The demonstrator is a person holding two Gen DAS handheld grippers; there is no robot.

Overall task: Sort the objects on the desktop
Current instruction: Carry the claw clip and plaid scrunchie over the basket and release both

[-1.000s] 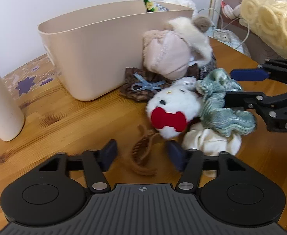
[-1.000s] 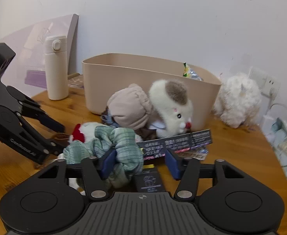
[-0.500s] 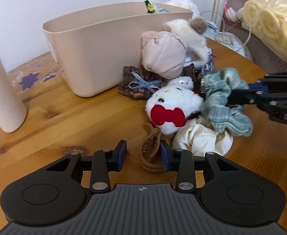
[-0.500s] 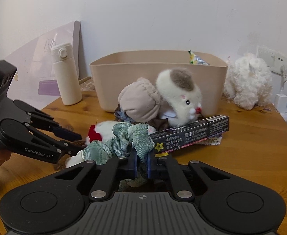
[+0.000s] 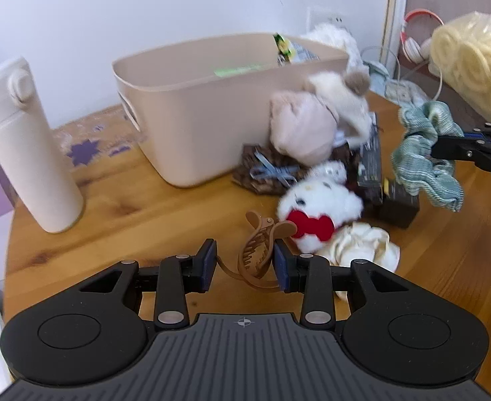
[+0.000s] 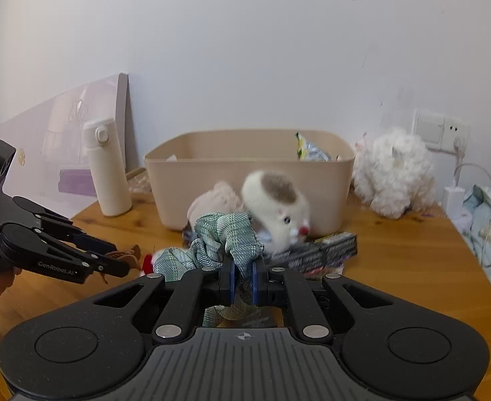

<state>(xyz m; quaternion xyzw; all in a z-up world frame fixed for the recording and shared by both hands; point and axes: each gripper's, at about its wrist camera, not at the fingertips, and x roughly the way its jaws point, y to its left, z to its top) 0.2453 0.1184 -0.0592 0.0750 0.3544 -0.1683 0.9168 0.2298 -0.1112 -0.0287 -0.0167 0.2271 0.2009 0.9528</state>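
Observation:
My left gripper (image 5: 244, 267) is shut on a brown hair claw clip (image 5: 258, 253) and holds it just above the wooden table (image 5: 145, 214). My right gripper (image 6: 242, 282) is shut on a green plaid scrunchie (image 6: 223, 239) and holds it up in the air; the scrunchie also shows in the left wrist view (image 5: 422, 157). A beige bin (image 5: 212, 103) stands behind a pile of a white plush with a red bow (image 5: 315, 205), a pink plush (image 5: 299, 130), a cream scrunchie (image 5: 366, 245) and a dark box (image 5: 372, 160).
A cream flask (image 5: 28, 147) stands at the left of the table. A fluffy white toy (image 6: 392, 173) sits right of the bin by a wall socket (image 6: 441, 130). A bag of yellow rolls (image 5: 473, 63) and headphones (image 5: 416, 33) lie at the far right.
My left gripper has closed on the claw clip and lifted it. My right gripper has raised the green scrunchie off the pile.

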